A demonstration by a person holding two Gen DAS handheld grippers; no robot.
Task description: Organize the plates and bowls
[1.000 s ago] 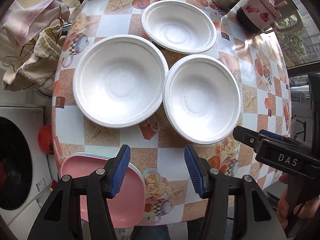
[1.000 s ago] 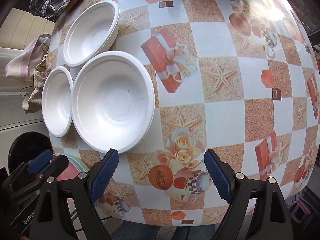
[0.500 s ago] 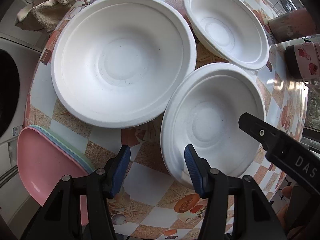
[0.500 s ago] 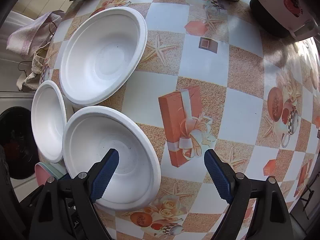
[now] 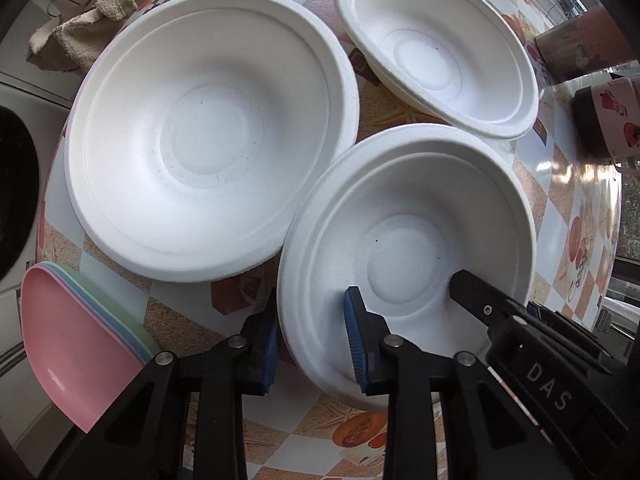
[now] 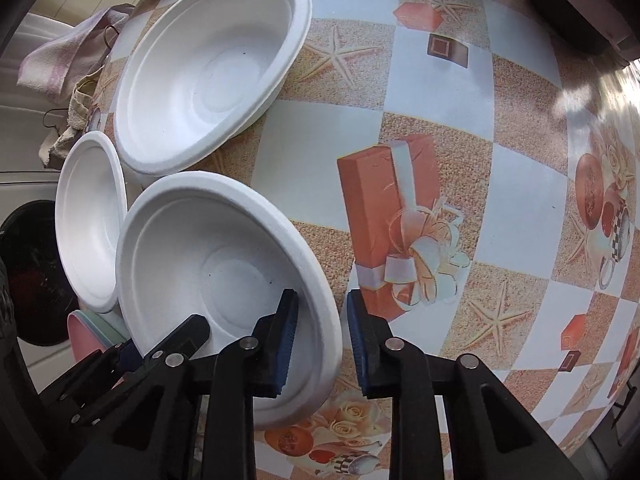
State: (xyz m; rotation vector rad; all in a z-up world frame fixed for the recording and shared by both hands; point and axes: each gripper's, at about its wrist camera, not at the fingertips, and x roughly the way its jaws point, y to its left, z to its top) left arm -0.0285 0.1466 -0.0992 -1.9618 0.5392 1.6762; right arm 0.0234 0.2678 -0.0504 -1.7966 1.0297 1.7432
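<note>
Patterned tablecloth (image 6: 436, 128) now holds both grippers, left (image 5: 314, 340) and right (image 6: 322, 342), newly straddling opposite rims of the near bowl (image 5: 408, 216) (fingers apart, not clamped), poised to lift it.

Black plastic arms with silver screws are seen on each gripper (image 5: 314, 338); blue ribbed pads (image 5: 356, 344) are fitted, and "DAS" is embossed.

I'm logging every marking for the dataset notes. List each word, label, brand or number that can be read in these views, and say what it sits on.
"DAS": raised letters on the black body of the right claw, seen in the left wrist view.
Strawberry-patterned container: faint print near its top, too blurred to read.
Tablecloth: pictures only (gift boxes, starfish, cups), no words.
White bowls, including the near bowl: no markings.
</note>
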